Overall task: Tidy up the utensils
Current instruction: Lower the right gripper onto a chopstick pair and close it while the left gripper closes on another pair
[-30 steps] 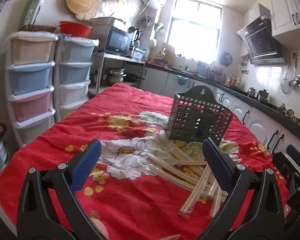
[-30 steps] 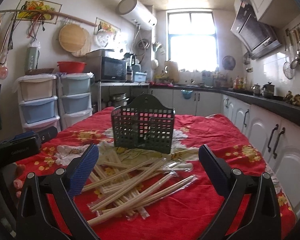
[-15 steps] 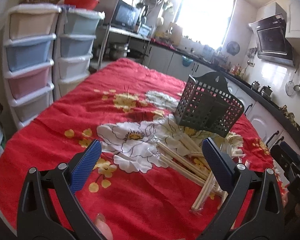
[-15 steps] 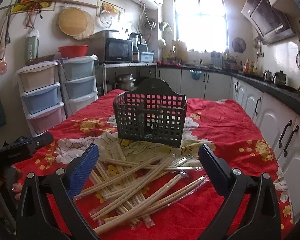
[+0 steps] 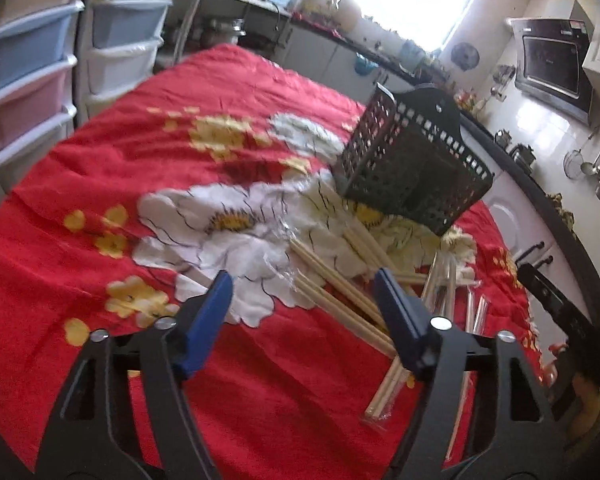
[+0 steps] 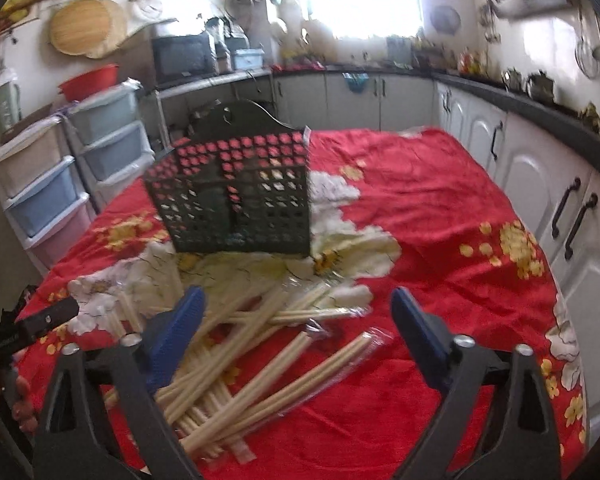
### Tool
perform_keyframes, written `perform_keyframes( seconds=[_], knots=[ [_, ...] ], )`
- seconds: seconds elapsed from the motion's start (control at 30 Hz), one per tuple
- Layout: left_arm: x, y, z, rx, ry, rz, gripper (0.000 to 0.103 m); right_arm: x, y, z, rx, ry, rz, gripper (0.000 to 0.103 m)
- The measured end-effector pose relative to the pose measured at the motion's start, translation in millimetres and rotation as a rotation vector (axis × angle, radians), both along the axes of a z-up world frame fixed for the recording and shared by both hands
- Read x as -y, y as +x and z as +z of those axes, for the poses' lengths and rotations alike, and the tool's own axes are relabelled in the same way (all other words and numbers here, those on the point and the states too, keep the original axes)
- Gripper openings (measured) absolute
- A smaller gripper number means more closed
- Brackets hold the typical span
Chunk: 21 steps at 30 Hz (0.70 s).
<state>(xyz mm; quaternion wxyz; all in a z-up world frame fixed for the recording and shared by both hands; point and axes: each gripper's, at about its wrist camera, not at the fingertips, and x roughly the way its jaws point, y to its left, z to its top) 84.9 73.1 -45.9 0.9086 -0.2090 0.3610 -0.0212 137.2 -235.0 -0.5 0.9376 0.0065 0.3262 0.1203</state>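
Note:
A pile of wrapped wooden chopsticks (image 6: 260,344) lies on the red flowered tablecloth (image 6: 420,208), in front of a dark perforated utensil basket (image 6: 236,200). My right gripper (image 6: 296,312) is open and empty, low over the pile. In the left wrist view the chopsticks (image 5: 340,284) lie between and past the fingers, with the basket (image 5: 412,164) behind them. My left gripper (image 5: 304,296) is open and empty above the near end of the pile.
Plastic drawer towers (image 5: 28,64) stand left of the table. White cabinets under a dark counter (image 6: 540,168) run along the right. The other gripper's body (image 5: 556,304) shows at the right edge of the left wrist view.
Both grippers have tilted down and moved closer to the chopstick pile and the basket. Both stay open and empty.

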Motion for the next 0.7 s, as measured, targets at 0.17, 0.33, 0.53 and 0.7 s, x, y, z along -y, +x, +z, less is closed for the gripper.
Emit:
perform_keyframes(
  seconds=[0.17, 0.33, 0.53, 0.7],
  knots=[
    [4, 10, -12, -0.058, -0.07, -0.045, 0.041, 12, 20, -14, -0.104, 0.012, -0.038, 0.066],
    [2, 18, -24, -0.106, -0.136, -0.057, 0.037, 27, 38, -29, -0.194, 0.067, -0.056, 0.057],
    [-7, 27, -31, -0.128, -0.183, -0.045, 0.032, 40, 59, -45, -0.285, 0.141, -0.048, 0.046],
    [-11, 34, -33, -0.135, -0.197, -0.032, 0.029, 45, 74, -53, -0.322, 0.164, -0.046, 0.041]
  ],
)
